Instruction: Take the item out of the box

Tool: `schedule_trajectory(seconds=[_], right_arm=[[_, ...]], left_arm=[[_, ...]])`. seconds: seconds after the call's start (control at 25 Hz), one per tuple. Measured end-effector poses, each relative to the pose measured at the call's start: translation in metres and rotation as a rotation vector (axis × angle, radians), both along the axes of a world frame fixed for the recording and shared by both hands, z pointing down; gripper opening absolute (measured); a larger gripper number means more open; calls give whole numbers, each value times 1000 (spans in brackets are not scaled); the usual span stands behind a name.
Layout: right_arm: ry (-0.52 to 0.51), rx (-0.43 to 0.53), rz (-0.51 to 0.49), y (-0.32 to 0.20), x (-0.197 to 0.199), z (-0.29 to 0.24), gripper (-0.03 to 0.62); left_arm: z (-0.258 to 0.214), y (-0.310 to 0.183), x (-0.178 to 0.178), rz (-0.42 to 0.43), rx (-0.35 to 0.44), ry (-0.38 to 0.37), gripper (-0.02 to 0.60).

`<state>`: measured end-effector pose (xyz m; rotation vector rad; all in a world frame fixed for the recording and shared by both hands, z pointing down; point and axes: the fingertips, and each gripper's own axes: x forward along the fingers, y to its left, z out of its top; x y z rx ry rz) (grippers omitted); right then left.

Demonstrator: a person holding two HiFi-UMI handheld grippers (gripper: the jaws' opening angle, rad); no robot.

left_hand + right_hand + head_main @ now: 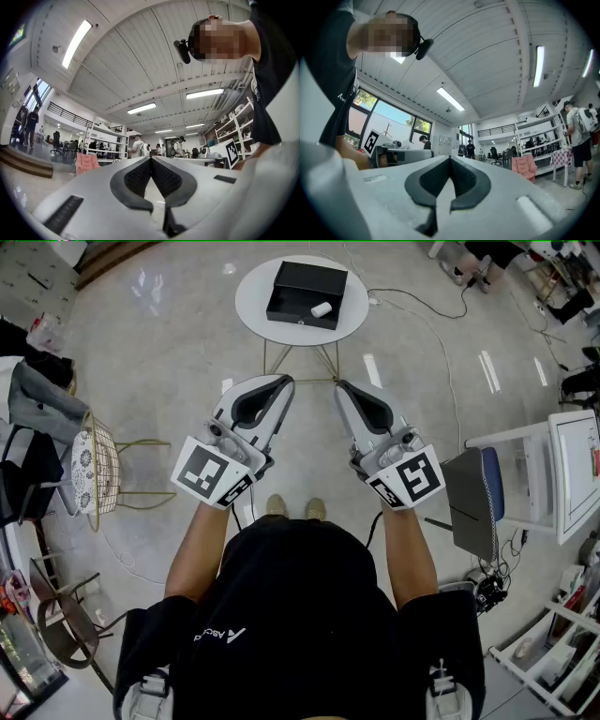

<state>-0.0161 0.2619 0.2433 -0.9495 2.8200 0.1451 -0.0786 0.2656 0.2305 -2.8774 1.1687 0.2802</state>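
Left gripper (281, 383) and right gripper (343, 387) both pressed together, empty. Black box (302, 282) holding white item (322, 308) sits at 12 o'clock on round table (249, 298).

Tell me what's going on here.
A person in a black shirt stands back from a round white table, holding the left gripper and the right gripper out in front. Both have their jaws together with nothing between them. On the table sits a black rectangular box with a small white item lying in it. Neither gripper is near the box, so the item has not been taken out yet.
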Motion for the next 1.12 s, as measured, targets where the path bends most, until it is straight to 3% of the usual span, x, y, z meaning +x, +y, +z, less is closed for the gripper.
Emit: schedule_trajectory(seconds=[0.32,0.8,1.12], right_arm=[[0,16,-15,-2,7,0,2],[16,21,-49,-26,55,12,2],[42,24,-36,-71,69,20,2]], left_arm=[[1,-8,6,-18,-1,-4,-1],[7,-31,35,-96,9,-23,0],[18,-85,43,-106,1,-17,-1]])
